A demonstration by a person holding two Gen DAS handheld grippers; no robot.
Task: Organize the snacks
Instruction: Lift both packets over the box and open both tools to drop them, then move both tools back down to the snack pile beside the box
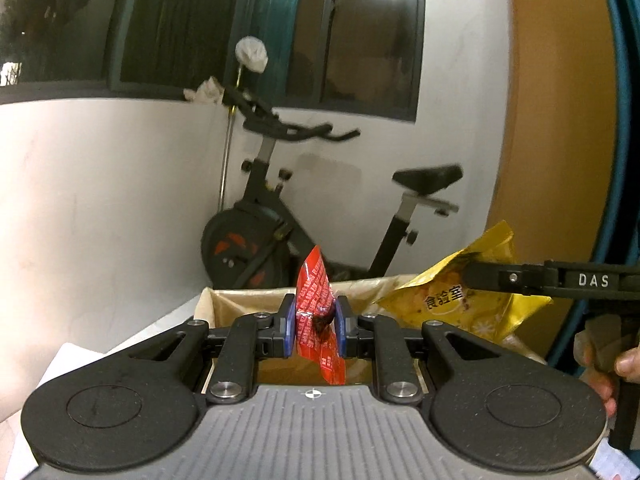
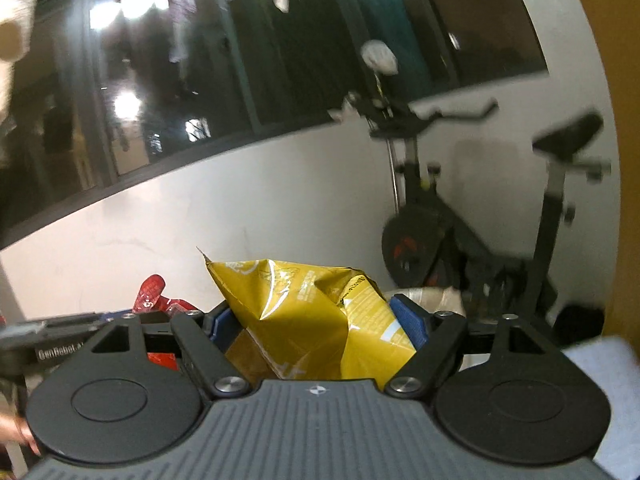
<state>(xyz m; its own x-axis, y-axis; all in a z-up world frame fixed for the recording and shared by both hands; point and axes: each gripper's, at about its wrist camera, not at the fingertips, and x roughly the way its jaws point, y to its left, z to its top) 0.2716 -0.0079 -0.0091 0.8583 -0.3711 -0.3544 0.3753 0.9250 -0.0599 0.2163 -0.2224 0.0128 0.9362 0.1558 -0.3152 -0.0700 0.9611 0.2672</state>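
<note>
Left gripper (image 1: 313, 326) clamped on red packet (image 1: 318, 312), upright, just above box (image 1: 240, 300). Right gripper (image 2: 320, 320) pinches yellow bag (image 2: 304, 312), beside box.

R tool (image 2: 316, 320) clamped on yellow bag (image 2: 304, 304).

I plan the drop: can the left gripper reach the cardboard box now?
Probably yes: the left gripper, shut on the red packet, is just before the cardboard box, with nothing between.
</note>
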